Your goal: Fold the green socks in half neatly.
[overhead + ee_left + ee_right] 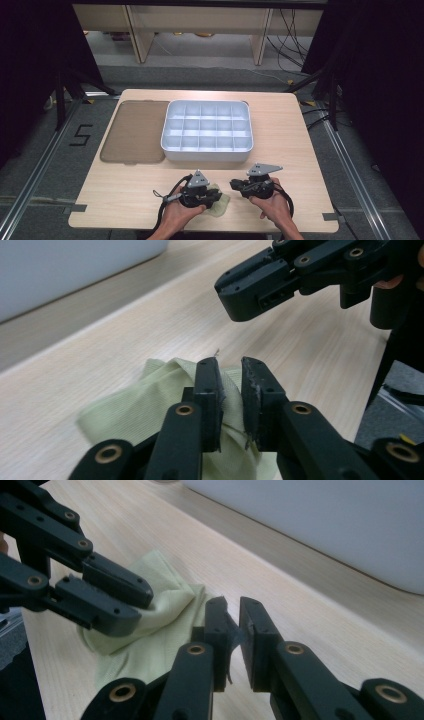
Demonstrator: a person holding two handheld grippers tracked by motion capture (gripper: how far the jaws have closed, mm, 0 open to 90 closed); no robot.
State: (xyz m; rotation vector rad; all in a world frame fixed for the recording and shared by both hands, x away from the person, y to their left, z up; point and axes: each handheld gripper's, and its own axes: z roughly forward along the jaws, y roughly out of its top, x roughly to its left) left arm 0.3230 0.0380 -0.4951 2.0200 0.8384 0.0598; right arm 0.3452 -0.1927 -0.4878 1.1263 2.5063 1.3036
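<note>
1. Hidden or cut off: in the high view the left claw [212,196] covers most of the pale green cloth [220,204], so just the cloth's right edge shows beside it; the person's forearms are cut off by the bottom edge; the floor beyond the surface [295,145] falls into dark areas at both sides.
2. Hard to make out: in the two gripper views the white tray appears as a blurred pale wall at the top; its compartments cannot be read there.
3. Cloth position: it lies crumpled on the near edge of the surface, in front of the tray and well apart from it; in the left gripper view the cloth [135,410] sits under and between the jaws.
4. Left claw [230,385]: the jaws stand nearly closed with a narrow gap; a fold of cloth lies between them, but whether they pinch it cannot be told.
5. Right claw [231,625]: the jaws stand close together with a narrow gap, over bare wood just beside the cloth [155,625]; nothing is held; in the high view the right claw [236,185] points left toward the left one, near it but apart.
6. Containers: the white tray [207,155] sits mid-surface, divided into a grid of compartments, all of which look empty from above.
7. A flat brownish lid [132,131] lies to the left of the tray, touching or just beside it.
</note>
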